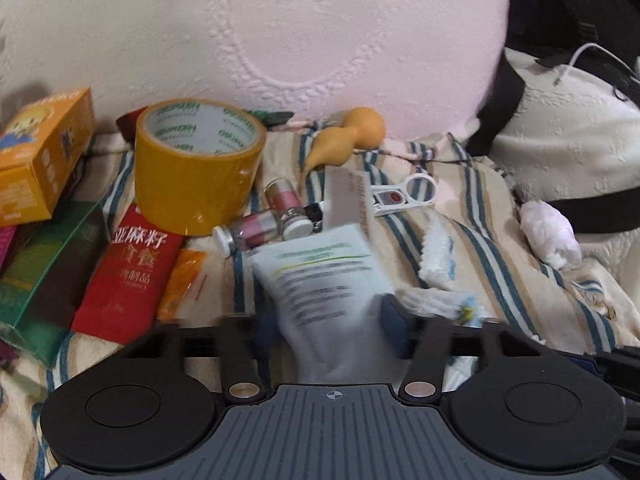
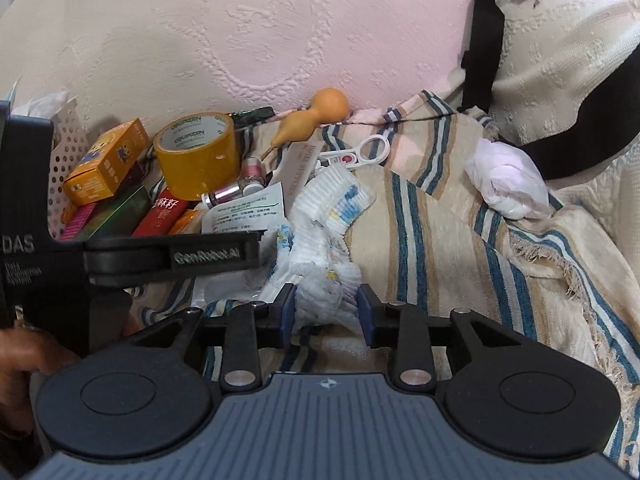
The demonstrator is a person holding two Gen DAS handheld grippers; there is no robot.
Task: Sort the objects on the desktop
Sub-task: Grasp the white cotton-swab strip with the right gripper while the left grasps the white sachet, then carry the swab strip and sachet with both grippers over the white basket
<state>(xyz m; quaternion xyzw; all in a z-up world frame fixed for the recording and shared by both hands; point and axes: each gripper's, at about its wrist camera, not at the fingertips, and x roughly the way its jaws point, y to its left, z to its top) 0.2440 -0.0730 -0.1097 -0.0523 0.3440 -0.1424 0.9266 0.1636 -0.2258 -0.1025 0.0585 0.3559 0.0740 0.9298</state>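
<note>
Striped cloth [image 2: 448, 216]: soft bed cover carrying everything. Tape roll [image 2: 195, 152]: rigid landmark, graspable across its wall. Cotton-swab pack [image 2: 326, 216]: right of the roll, light and crushable; right claw [image 2: 327, 312] straddles its lower end, jaws apart. White sachet [image 1: 320, 276]: before the roll, thin, slippery; left claw [image 1: 332, 320] clamped on its lower edge.

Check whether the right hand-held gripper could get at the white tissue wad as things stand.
Probably not yet: the right hand-held gripper has cotton swabs between its fingers; the tissue wad lies uncovered on the striped cloth.
</note>
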